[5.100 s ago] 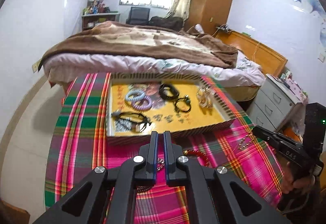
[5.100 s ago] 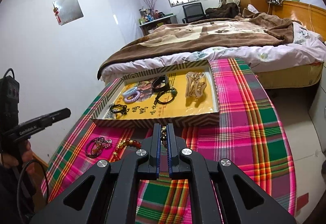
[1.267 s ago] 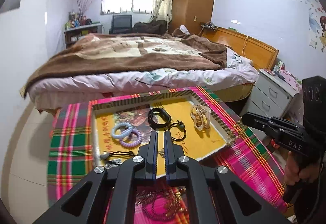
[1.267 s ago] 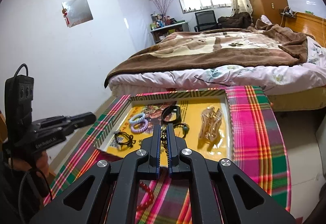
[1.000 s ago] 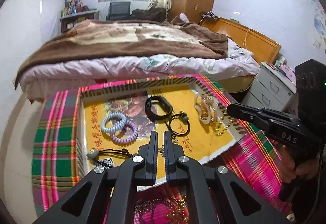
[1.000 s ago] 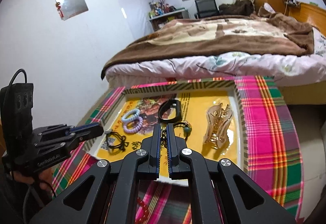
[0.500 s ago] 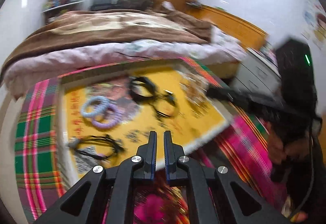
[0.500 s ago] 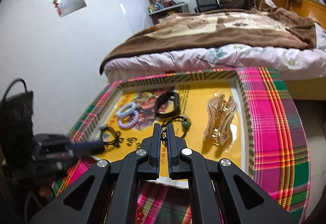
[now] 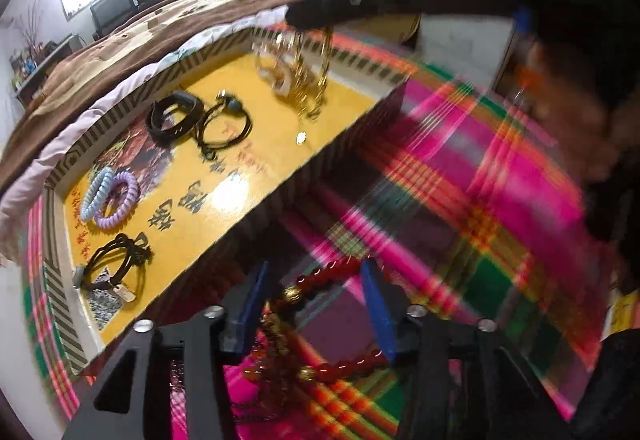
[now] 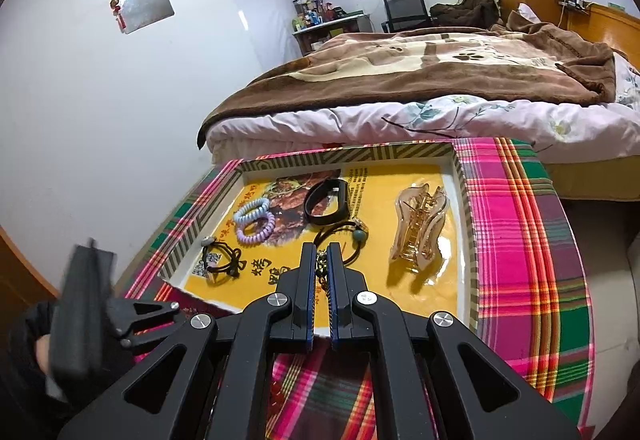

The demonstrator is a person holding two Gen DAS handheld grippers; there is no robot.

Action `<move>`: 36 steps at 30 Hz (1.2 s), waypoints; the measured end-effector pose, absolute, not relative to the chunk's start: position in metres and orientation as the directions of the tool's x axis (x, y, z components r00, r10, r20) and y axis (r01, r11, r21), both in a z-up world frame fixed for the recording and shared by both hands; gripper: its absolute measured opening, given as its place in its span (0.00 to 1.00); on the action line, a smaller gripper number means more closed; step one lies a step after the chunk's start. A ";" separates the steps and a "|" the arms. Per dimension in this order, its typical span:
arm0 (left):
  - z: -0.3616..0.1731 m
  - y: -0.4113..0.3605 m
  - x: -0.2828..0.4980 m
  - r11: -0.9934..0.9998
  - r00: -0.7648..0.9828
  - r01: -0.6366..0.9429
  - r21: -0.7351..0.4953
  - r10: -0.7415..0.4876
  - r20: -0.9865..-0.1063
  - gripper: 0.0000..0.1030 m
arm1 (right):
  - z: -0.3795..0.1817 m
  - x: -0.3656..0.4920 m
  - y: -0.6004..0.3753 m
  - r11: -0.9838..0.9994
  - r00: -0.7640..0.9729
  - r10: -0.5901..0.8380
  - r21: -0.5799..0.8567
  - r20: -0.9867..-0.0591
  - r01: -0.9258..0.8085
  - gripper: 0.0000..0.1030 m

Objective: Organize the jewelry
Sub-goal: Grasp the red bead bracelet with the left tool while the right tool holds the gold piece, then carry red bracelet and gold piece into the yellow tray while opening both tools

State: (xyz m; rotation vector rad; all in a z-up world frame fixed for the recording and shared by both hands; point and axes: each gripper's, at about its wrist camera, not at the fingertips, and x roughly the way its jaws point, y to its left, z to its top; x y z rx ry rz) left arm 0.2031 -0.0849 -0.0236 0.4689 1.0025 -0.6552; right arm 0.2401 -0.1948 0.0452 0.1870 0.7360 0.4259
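One plaid tablecloth (image 10: 520, 240), woven in pink, green and orange stripes, lay beneath both tongs; one shallow rectangular tray (image 10: 464, 176) with a striped rim and a glossy yellow printed floor sat on it, ahead of the right tongs (image 10: 321, 264) and ahead-left of the left tongs (image 9: 316, 276). Inside the tray were one translucent amber claw clip (image 10: 418, 228), ahead-right of the right tongs; one black strap band (image 10: 326, 202) straight ahead; two coiled hair ties (image 10: 256, 222), one blue and one lilac, ahead-left; two black elastic ties (image 10: 222, 260), one with a teal bead. The right tongs were pressed together on one thin gold chain (image 9: 308, 80), dangling over the tray's far end. The left tongs stood spread above one red beaded bracelet (image 9: 320, 280) with gold beads, lying on the cloth between the fingers.
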 end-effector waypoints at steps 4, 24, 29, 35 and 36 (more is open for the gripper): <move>-0.033 -0.081 0.206 0.731 0.373 0.681 0.044 -0.294 -0.880 0.56 | 0.045 0.240 -0.197 0.893 0.660 0.450 0.322 -0.602 -0.315 0.05; 0.009 -0.060 0.204 0.777 0.429 0.615 -0.131 -0.470 -0.771 0.09 | 0.044 0.239 -0.207 0.889 0.673 0.453 0.354 -0.584 -0.292 0.05; 0.056 -0.055 0.211 0.790 0.519 0.602 -0.118 -0.499 -0.694 0.09 | 0.054 0.241 -0.206 0.888 0.690 0.452 0.354 -0.565 -0.293 0.05; 0.074 -0.050 0.236 0.829 0.591 0.555 -0.066 -0.449 -0.670 0.09 | 0.054 0.255 -0.201 0.892 0.683 0.448 0.346 -0.577 -0.293 0.05; 0.072 -0.049 0.243 0.838 0.593 0.541 -0.071 -0.440 -0.674 0.09 | 0.052 0.258 -0.200 0.892 0.679 0.447 0.345 -0.582 -0.292 0.05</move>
